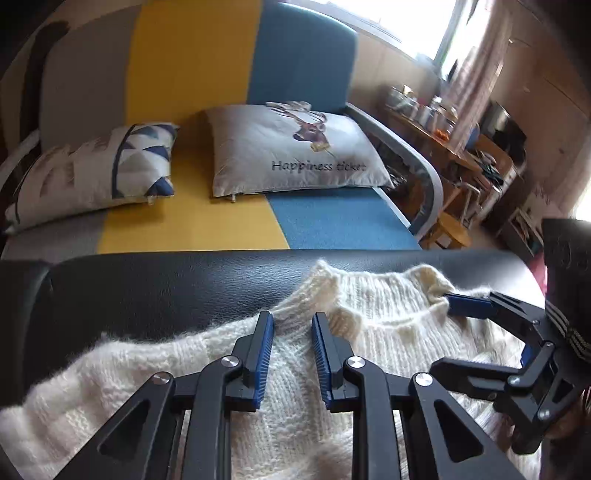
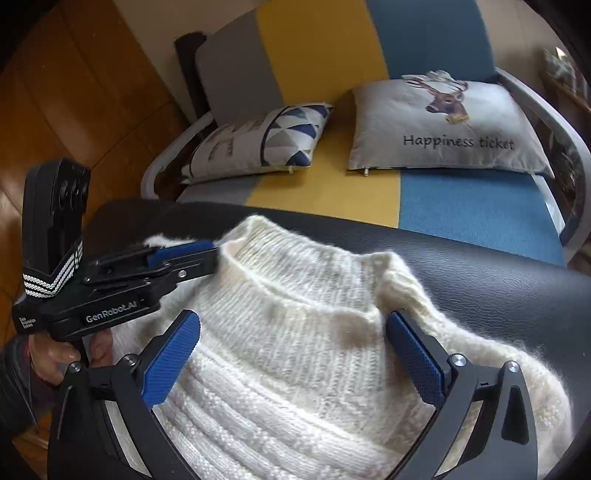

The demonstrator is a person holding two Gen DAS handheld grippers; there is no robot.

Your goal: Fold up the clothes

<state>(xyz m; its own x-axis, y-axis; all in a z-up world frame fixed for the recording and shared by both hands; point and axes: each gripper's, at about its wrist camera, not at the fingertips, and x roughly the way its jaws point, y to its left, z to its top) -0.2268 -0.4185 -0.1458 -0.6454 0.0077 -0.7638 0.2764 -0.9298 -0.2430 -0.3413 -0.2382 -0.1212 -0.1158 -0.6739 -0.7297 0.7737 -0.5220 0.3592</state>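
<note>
sofa (image 2: 461,206) sits straight ahead of both grippers, with a deer pillow (image 2: 443,125) on it; cream sweater (image 2: 295,332) lies on the black leather surface (image 2: 498,273) right under them; left gripper (image 1: 292,321) angled down, jaws partly apart over the shoulder knit, not pinching; right gripper (image 2: 293,325) spread wide, straddling the collar.

A lived-in home sitting room: a grey, yellow and blue striped fabric sofa (image 1: 207,221) with printed throw cushions (image 1: 295,147), a cluttered wooden side table (image 1: 443,136), pale curtains (image 1: 476,66) beside a bright window (image 1: 406,22).
</note>
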